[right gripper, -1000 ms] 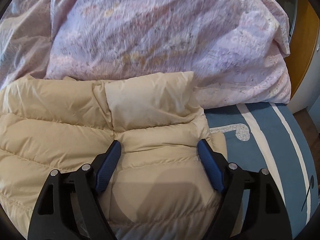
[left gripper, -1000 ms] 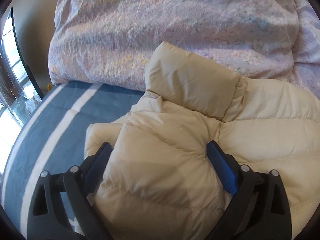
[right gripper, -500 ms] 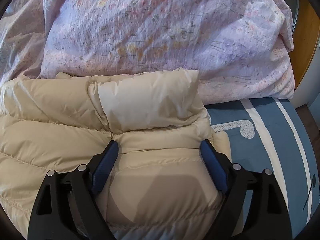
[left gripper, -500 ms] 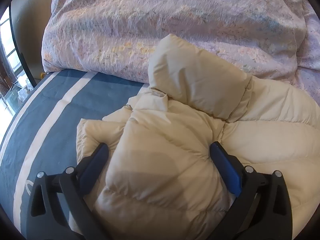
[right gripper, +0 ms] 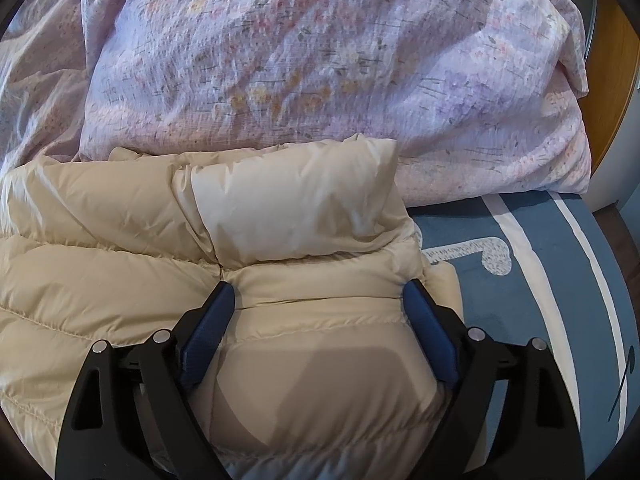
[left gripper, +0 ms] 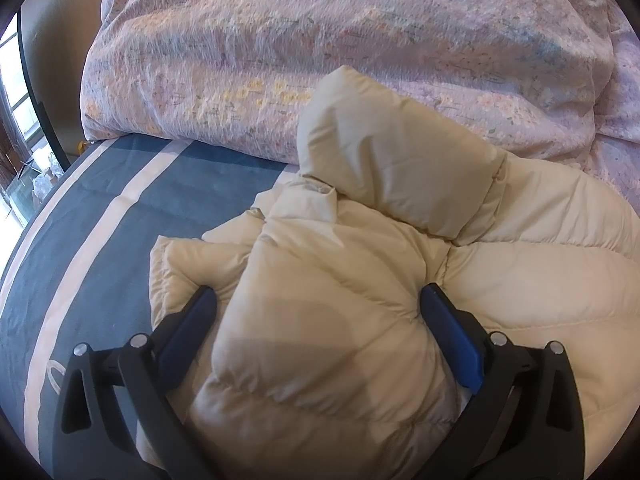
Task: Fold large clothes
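Observation:
A cream puffy down jacket (left gripper: 400,208) lies on the bed, its collar end toward the duvet. My left gripper (left gripper: 316,300) rests over the jacket's left side, jaws wide. A padded fold bulges up between them, and a gap shows beside the left finger (left gripper: 192,320). In the right wrist view the same jacket (right gripper: 288,216) fills the left and middle. My right gripper (right gripper: 316,294) straddles its right edge just below the collar, jaws spread wide. The padding swells between the blue pads (right gripper: 428,332) and brushes them without being pinched.
A bulky pink and lilac floral duvet (left gripper: 340,40) is heaped right behind the jacket (right gripper: 320,60). The bed has a blue sheet with white stripes (left gripper: 100,216), bare at the far left and at the far right (right gripper: 540,280). A wooden door (right gripper: 612,80) stands at the right.
Both pairs of jaws have spread a little wider around the jacket's padding. The left wrist view has shifted slightly, showing more of the blue sheet. The jacket lies where it was.

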